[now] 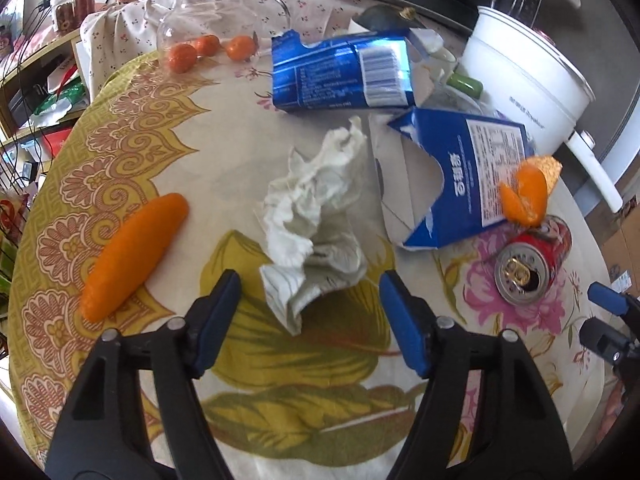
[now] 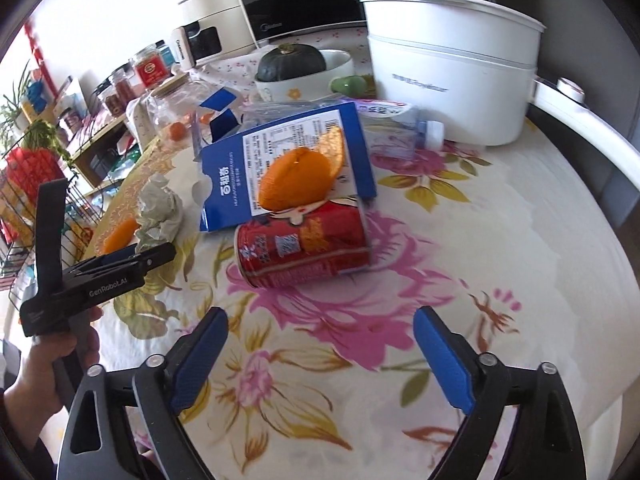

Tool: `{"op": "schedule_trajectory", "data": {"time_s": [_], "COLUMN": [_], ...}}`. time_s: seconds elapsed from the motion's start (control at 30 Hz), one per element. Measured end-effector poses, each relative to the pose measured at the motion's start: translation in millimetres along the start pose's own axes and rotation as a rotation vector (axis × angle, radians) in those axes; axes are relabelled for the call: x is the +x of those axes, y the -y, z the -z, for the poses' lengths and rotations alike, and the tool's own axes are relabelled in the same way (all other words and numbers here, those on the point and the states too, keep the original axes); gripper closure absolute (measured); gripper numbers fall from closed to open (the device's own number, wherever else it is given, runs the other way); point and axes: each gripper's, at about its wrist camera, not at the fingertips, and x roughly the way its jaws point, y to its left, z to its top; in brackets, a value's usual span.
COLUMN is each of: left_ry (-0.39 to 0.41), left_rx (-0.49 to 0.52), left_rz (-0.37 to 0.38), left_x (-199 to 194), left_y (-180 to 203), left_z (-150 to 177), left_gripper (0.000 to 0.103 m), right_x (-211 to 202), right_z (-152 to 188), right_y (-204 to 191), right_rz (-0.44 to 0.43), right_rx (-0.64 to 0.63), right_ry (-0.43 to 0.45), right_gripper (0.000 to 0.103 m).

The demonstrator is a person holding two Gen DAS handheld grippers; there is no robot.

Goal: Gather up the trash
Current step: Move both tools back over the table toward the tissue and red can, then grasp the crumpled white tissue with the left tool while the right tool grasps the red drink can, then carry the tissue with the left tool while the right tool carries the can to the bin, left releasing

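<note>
A crumpled white tissue (image 1: 316, 220) lies on the floral tablecloth, its near end between the tips of my open left gripper (image 1: 310, 284). It also shows in the right wrist view (image 2: 160, 210). A torn blue carton (image 1: 460, 176) lies to its right with orange peel (image 1: 526, 192) on it. A crushed blue carton (image 1: 340, 76) lies behind. A red can (image 2: 304, 242) lies on its side a little ahead of my open, empty right gripper (image 2: 320, 320). The can shows in the left wrist view too (image 1: 528, 260).
A carrot (image 1: 132, 256) lies left of the tissue. A glass jar (image 1: 212, 24) and small oranges (image 1: 208, 50) stand at the back. A white electric pot (image 2: 448, 68), a plastic bottle (image 2: 400, 128) and a bowl with a squash (image 2: 296, 68) stand at the back right.
</note>
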Motion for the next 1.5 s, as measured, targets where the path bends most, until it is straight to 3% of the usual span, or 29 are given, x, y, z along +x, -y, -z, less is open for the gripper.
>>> {"op": "schedule_trajectory", "data": {"time_s": [0.33,0.37,0.63,0.87,0.97,1.5], "left_ry": [-0.029,-0.038,-0.069,-0.074,-0.075,-0.046], "left_rx": [0.023,0.027,0.068,0.045,0.044,0.084], "left_rz": [0.015,0.021,0.034,0.039,0.04,0.119], "left_x": [1,1,-6,-10,-9,-63], "left_y": [-4,-3,5,0,-2,32], "left_z": [-2,-1,8,9,8,23], "left_gripper": [0.076,0.084,0.09,0.091,0.093,0.093], "right_x": [30,31,44,50,48,-33], "right_z": [-10,-10,-16,-19,-17,7], "right_y": [-8,-8,-8,-13,-13,13], "right_rz": [0.001,0.009,0.015,0.006,0.022,0.046], "right_rx": [-0.008,-0.011,-0.017,0.006,-0.002,0.042], "right_ry": [0.003,0.003,0.002,0.018,0.01,0.032], "right_gripper": [0.004,0.004,0.004,0.004,0.011,0.012]}}
